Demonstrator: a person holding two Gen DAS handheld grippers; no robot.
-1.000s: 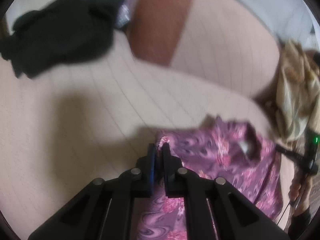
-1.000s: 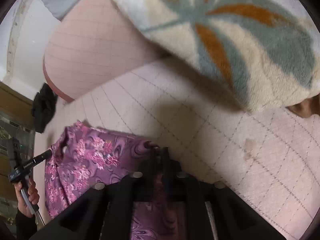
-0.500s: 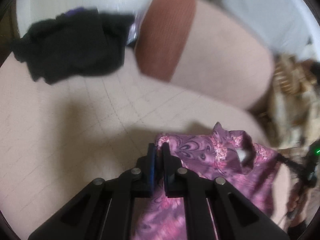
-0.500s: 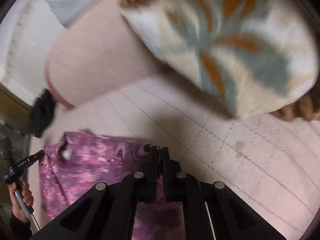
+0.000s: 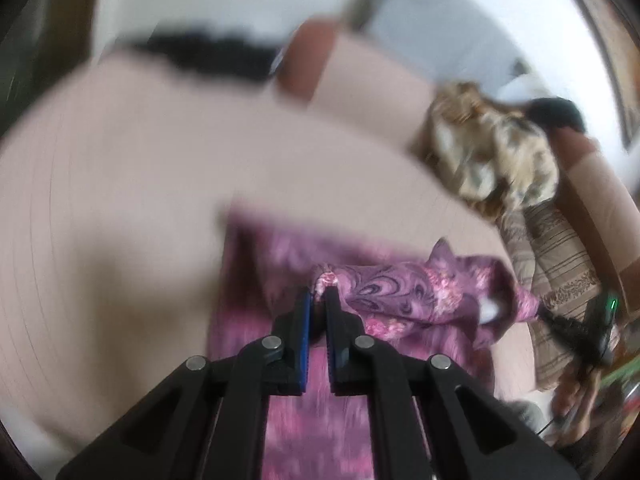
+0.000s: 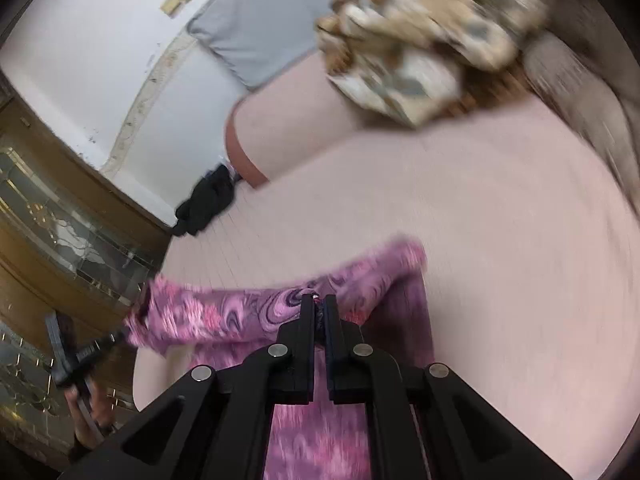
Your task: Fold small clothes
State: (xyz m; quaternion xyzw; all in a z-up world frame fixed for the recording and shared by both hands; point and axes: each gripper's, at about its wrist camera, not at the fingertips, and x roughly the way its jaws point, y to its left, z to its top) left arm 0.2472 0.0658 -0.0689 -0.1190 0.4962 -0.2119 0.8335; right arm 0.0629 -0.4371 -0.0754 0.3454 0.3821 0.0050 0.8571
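Black left gripper (image 5: 318, 298), blue pad, silver screws; right gripper (image 6: 318, 300) black

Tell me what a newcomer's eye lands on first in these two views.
The purple-pink patterned garment dominates low centre, its top edge pinched by the left claw and the right claw above the pale pink sofa seat. Next comes the beige patterned blanket heaped at the sofa's back, and a black garment at the far end.

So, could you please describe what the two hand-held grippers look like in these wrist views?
Both are matte black. The left hand-held gripper has two flat parallel fingers on angular linkage arms joined by round silver pins, and the pad on one finger is blue. The right hand-held gripper has the same build; its pads look dark. A dark sleeve covers one wrist.
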